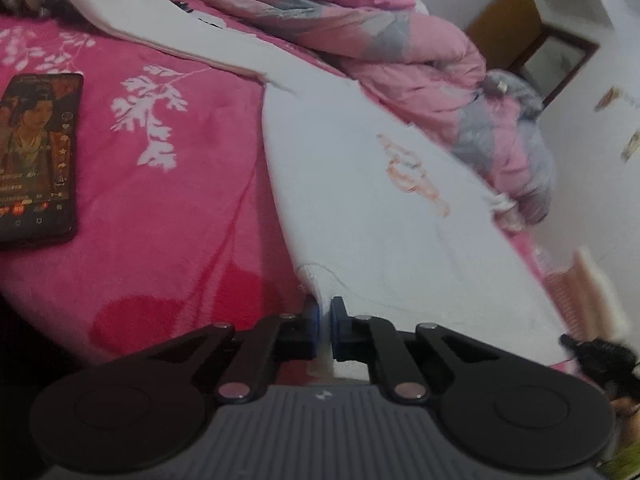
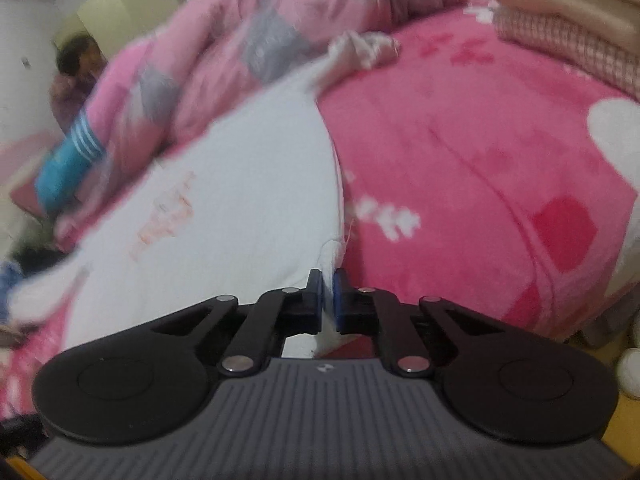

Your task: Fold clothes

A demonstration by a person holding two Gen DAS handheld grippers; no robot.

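Left gripper (image 1: 324, 320): jaws clamped on the near hem of the white garment (image 1: 380, 200). Right gripper (image 2: 328, 296): likewise pinched on the garment's (image 2: 248, 184) edge. Both are angled downward. Garment is spread flat on the fuzzy pink blanket (image 1: 168, 208), orange print facing up. A phone (image 1: 38, 156) is seen lying on the blanket, well left.
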